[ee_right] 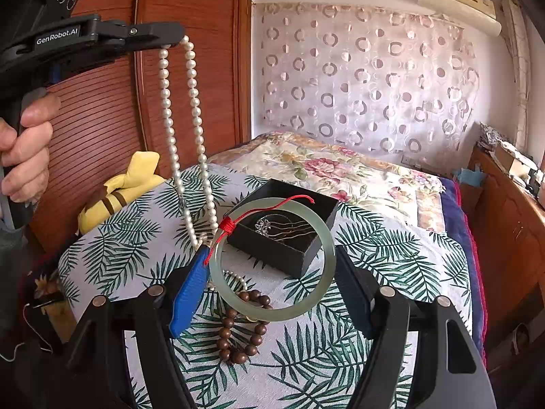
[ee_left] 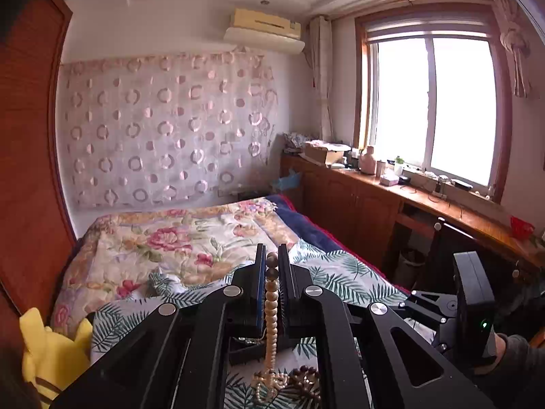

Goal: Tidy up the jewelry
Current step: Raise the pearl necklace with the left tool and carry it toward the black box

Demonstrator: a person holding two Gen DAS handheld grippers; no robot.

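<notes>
- Pearl necklace [ee_right: 190, 129] hangs in two long strands from the left gripper [ee_right: 175, 39], which is raised at about 10 o'clock in the right wrist view; its lower end reaches the leaf-print cloth [ee_right: 112, 248] just beside the black box [ee_right: 289, 248].
- In the left wrist view the left gripper [ee_left: 271, 259] has its fingers pressed close on the same necklace [ee_left: 271, 306], and the beads run down between them to a small heap at 6 o'clock.
- Jade bangle [ee_right: 272, 262], pale green with a red cord [ee_right: 231, 225] tied on it, sits between the fingers of the right gripper [ee_right: 272, 266]. The blue pad [ee_right: 190, 293] touches its rim at 9 o'clock and the other finger touches it at 3 o'clock, so the fingers pinch the bangle across its width.
- Behind the bangle, toward 12 o'clock, the open black box holds a silver chain [ee_right: 272, 228].
- Wooden bead bracelet [ee_right: 242, 330] lies on the cloth at 6 o'clock, under the bangle; part of it is also visible low in the left wrist view [ee_left: 306, 375].
- Yellow plush toy [ee_right: 122, 191] lies at 9 o'clock at the cloth edge, and the floral quilt [ee_right: 340, 167] covers the bed behind.
</notes>
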